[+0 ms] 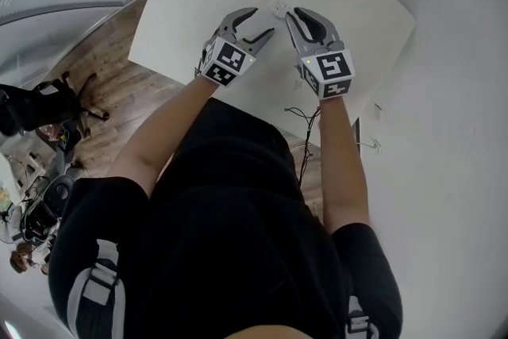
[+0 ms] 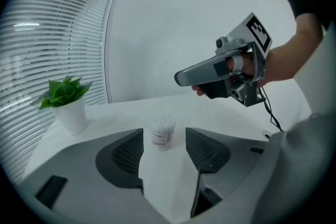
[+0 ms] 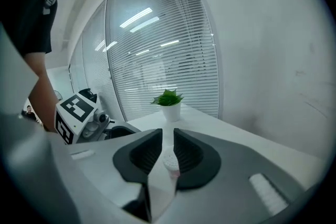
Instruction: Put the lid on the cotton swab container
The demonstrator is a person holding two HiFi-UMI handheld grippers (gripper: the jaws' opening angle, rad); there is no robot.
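- The left tool [image 1: 264, 21], left of centre in the head view, stood wide and empty, aimed at the cotton swab container [image 1: 279, 6]. Closing askew on so light a pot could have tipped it or skated it across the counter [image 1: 357, 4].
- The container stood upright at upper centre, free on the counter between the two tool tips, with swab heads showing at its top. A knock could have spilled them.
- The right tool [image 1: 294, 14], just right of the container, stood narrow, gripping nothing I could make out. No lid showed in any view, so I could not tell whether a clear one was already seated. Lowered blind, that tool might have struck the rim.
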